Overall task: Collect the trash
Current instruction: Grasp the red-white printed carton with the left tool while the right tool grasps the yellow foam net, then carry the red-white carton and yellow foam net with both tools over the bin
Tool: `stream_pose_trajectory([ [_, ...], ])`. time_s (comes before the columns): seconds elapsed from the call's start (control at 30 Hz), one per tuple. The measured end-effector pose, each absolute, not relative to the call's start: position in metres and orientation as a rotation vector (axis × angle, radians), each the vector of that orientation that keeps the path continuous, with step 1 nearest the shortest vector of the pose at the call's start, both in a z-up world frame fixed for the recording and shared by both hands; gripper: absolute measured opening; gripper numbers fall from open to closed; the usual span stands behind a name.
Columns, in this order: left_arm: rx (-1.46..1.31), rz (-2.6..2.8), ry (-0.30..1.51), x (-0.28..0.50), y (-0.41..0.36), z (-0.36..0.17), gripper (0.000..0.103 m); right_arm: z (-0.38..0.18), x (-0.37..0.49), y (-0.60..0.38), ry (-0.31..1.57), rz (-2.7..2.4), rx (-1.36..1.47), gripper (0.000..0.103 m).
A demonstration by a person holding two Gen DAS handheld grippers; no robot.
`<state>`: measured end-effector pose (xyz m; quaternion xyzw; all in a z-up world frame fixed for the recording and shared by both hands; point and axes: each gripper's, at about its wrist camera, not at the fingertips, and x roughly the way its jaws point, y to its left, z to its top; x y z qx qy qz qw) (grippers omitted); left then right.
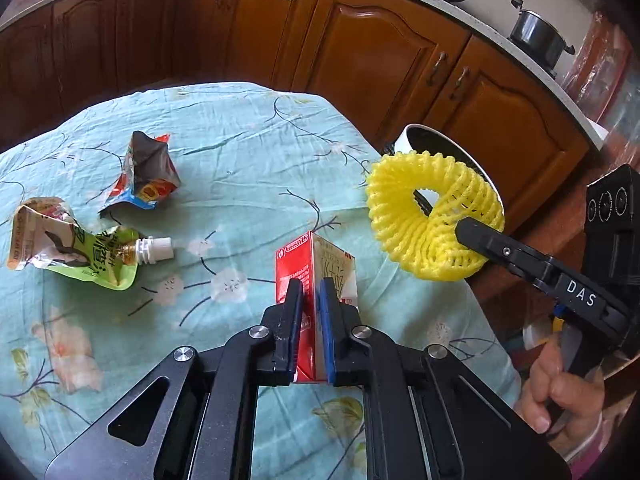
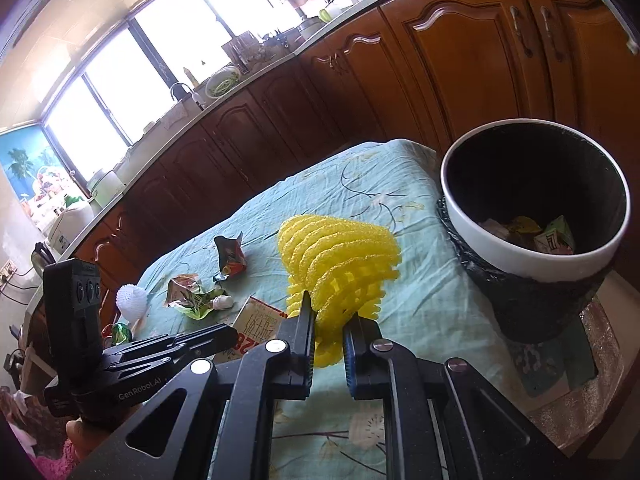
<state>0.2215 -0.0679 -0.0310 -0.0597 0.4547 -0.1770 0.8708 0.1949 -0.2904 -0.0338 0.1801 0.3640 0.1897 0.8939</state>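
My left gripper (image 1: 310, 292) is shut on a red and white milk carton (image 1: 316, 258), held over the teal floral tablecloth (image 1: 240, 152). The carton also shows in the right wrist view (image 2: 260, 322). My right gripper (image 2: 328, 316) is shut on a yellow foam fruit net (image 2: 340, 268), held above the table left of the trash bin (image 2: 532, 258). The net also shows in the left wrist view (image 1: 432, 216), in front of the bin (image 1: 404, 140). A crumpled green spout pouch (image 1: 76, 246) and a crumpled snack wrapper (image 1: 148, 172) lie on the cloth.
The bin holds several pieces of trash (image 2: 532, 234). A white foam net (image 2: 132, 300) lies at the table's far left edge. Brown kitchen cabinets (image 1: 360, 52) stand behind the table. A pot (image 1: 540, 34) sits on the counter.
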Motion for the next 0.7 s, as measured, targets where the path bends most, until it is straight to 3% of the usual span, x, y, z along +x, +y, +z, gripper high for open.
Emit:
stream_pose_trajectory([
  [0.1,-0.14,-0.355,0.97,0.222,-0.066,-0.035,0.02,-0.036,0.19,-0.3,0.755,0.38,0.388,0.012],
  [0.17,-0.154,-0.334,0.983,0.222,-0.061,-0.038,0.048,-0.037,0.187,-0.304,0.755,0.377,0.396,0.012],
  [0.23,-0.157,-0.32,0.973,0.218,-0.058,-0.039,0.056,-0.038,0.184,-0.305,0.754,0.373,0.405,0.012],
  [0.47,-0.185,-0.348,1.029,0.213,-0.067,-0.052,0.062,-0.043,0.18,-0.308,0.759,0.373,0.424,0.012],
  [0.57,-0.146,-0.364,1.008,0.211,-0.078,-0.046,0.071,-0.043,0.179,-0.311,0.756,0.367,0.431,0.012],
  [0.7,-0.081,-0.345,1.003,0.214,-0.088,-0.05,0.069,-0.042,0.177,-0.316,0.75,0.361,0.44,0.012],
])
